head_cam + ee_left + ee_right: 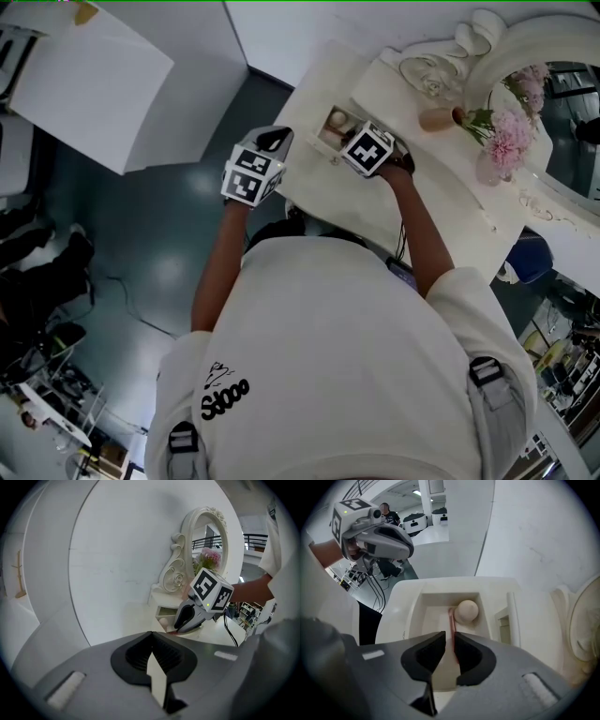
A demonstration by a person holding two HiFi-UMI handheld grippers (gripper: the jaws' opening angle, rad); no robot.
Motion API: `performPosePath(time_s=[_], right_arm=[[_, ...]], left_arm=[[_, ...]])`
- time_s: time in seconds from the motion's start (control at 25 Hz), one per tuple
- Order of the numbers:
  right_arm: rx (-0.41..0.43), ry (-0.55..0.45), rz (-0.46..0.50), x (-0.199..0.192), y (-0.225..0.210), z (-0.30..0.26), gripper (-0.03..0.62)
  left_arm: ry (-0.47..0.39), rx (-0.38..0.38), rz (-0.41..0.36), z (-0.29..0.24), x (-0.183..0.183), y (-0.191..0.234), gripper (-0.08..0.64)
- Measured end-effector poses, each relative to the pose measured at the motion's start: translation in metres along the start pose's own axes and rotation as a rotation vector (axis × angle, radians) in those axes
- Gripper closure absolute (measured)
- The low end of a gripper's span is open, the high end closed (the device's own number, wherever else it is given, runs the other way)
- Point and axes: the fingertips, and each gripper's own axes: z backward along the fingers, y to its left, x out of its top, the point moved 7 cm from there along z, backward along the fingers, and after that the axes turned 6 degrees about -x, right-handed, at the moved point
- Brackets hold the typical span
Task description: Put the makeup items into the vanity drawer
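Lying in the open cream vanity drawer [415,615]: round beige sponge [466,611], thin pink pencil [451,620] between parted jaws of the right gripper [449,640]; left gripper [152,641] closed, empty

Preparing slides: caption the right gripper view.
Right gripper over open cream vanity drawer with round beige puff and thin pink stick.
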Motion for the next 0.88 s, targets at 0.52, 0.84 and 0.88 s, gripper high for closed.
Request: performPosePath(time_s=[0.52,0.84,0.88], right_arm=[[-0.173,-0.282,-0.35,-0.052,-0.013,0.098,0.589],[-0.319,-0.6,-0.525,-0.11,-0.028,0.216,0.59],[-0.338,-0.631,-0.539,-0.119,-0.03,0.231,0.589]], left_arm=[[-0.086,-0.02,-0.096,-0.008,0.057,-0.02,0.543],[-0.183,-0.049,-0.223,-0.021,0.123,-0.079,0.543],[-0.196,-0.054,-0.238,-0.022,0.131,-0.089,0.543]])
